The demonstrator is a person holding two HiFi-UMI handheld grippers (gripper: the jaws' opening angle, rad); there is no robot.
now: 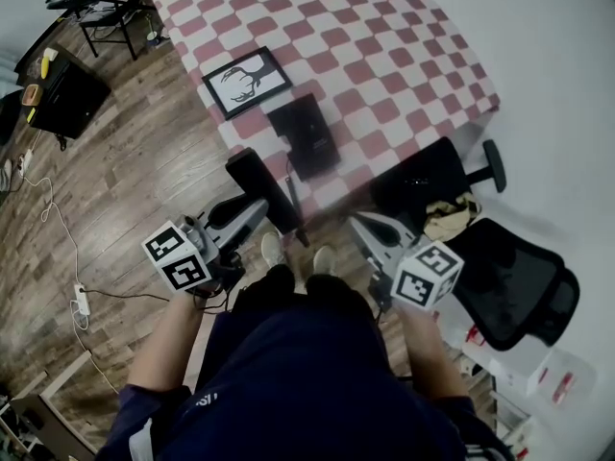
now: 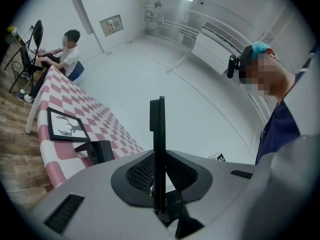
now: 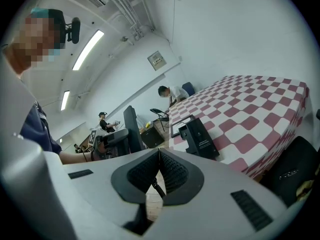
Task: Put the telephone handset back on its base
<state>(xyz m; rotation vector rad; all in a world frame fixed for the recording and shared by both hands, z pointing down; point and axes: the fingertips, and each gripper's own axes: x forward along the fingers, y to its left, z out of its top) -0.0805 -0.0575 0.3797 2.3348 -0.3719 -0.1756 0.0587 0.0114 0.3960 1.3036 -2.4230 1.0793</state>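
The black telephone handset (image 1: 252,171) is clamped between the jaws of my left gripper (image 1: 261,207), held in the air in front of the table's near edge. In the left gripper view the handset (image 2: 157,124) stands edge-on between the pads of that gripper (image 2: 159,156). The black base (image 1: 306,134) sits on the checked table near its front edge, beside a framed deer picture (image 1: 245,80); the left gripper view also catches the base (image 2: 97,151). My right gripper (image 1: 357,221) hangs shut and empty to the right, and the tips of this gripper (image 3: 159,153) touch, with the base (image 3: 199,138) ahead.
The table (image 1: 384,56) wears a red-and-white checked cloth. Two black office chairs (image 1: 428,176) (image 1: 514,277) stand at its right front corner. A person (image 2: 65,54) sits at the far end. A power strip with cables (image 1: 82,301) and a black box (image 1: 62,94) lie on the wooden floor at left.
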